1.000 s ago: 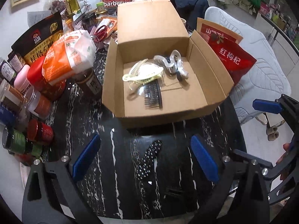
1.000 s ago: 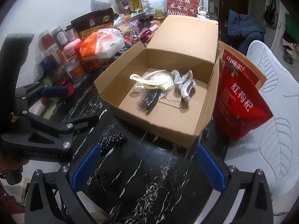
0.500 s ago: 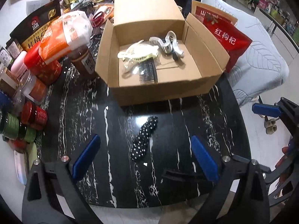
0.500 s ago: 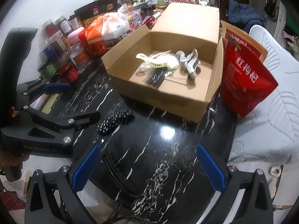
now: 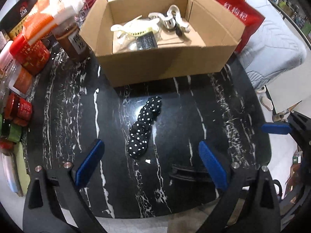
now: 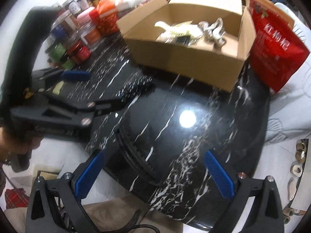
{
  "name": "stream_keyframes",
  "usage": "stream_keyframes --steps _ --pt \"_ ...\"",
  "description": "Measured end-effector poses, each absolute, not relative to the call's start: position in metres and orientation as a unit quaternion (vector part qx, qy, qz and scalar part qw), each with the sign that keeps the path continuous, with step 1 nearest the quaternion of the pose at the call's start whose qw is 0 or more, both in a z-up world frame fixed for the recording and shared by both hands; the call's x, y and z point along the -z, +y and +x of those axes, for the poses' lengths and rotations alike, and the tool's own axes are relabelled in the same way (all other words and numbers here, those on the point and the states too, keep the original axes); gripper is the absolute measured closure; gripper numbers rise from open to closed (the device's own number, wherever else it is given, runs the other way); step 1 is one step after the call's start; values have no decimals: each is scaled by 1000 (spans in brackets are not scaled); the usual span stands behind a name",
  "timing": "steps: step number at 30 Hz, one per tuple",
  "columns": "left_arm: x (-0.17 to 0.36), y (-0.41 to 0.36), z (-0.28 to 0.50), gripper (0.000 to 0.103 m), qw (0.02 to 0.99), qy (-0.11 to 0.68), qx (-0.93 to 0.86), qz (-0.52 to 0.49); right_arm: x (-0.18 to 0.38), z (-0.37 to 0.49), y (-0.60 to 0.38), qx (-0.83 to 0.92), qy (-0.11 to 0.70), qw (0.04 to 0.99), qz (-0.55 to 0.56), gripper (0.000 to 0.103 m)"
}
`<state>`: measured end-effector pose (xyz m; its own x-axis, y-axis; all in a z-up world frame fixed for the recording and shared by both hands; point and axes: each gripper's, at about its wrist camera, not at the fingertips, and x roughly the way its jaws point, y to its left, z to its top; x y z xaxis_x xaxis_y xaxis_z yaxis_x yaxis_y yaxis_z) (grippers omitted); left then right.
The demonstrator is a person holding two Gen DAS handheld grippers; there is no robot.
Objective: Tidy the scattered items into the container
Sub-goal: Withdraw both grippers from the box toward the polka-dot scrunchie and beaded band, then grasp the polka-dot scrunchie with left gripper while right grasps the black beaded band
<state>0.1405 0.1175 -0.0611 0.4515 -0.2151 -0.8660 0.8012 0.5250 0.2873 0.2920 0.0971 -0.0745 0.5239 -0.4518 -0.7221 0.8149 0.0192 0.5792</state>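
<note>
- The black fabric hair clip with white polka dots (image 5: pixel 144 130) lies on the black white-veined marble worktop (image 5: pixel 223 104), just in front of the open brown cardboard box (image 5: pixel 167 66) and not touching it.
- It looks light and soft-covered, probably padded cloth over a stiff clip. It should not slip from the blue pads, and it runs long and narrow, so a pinch across its middle seems the safest hold.
- A thin black plastic comb or headband (image 6: pixel 134 155) lies near the worktop's front edge. It is dark on dark and blurred, so I cannot tell exactly what it is; it looks rigid, flat and harder to lift.
- The box already holds a cream plastic claw clip (image 5: pixel 136 29), a silver metal clip (image 5: pixel 173 17) and a small black comb (image 5: pixel 146 41).
- The left claw (image 5: pixel 149 165) hangs above the worktop with its jaws spread wide and nothing between them, lined up on the near end of the dotted clip.
- The right claw (image 6: pixel 153 172) is likewise wide and empty, over the front edge of the worktop above the thin black piece.
</note>
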Motion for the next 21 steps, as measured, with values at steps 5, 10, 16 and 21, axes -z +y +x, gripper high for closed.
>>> stream_keyframes --steps 5,10,16,21 --pt "75 114 149 5 769 412 330 361 87 308 98 442 185 702 528 0" --pt "86 108 158 5 768 409 321 375 94 324 93 441 206 709 510 2" --pt "98 104 169 5 763 413 314 386 99 336 83 435 211 714 507 11" --pt "105 102 176 6 758 421 320 381 103 348 75 425 225 722 498 26"
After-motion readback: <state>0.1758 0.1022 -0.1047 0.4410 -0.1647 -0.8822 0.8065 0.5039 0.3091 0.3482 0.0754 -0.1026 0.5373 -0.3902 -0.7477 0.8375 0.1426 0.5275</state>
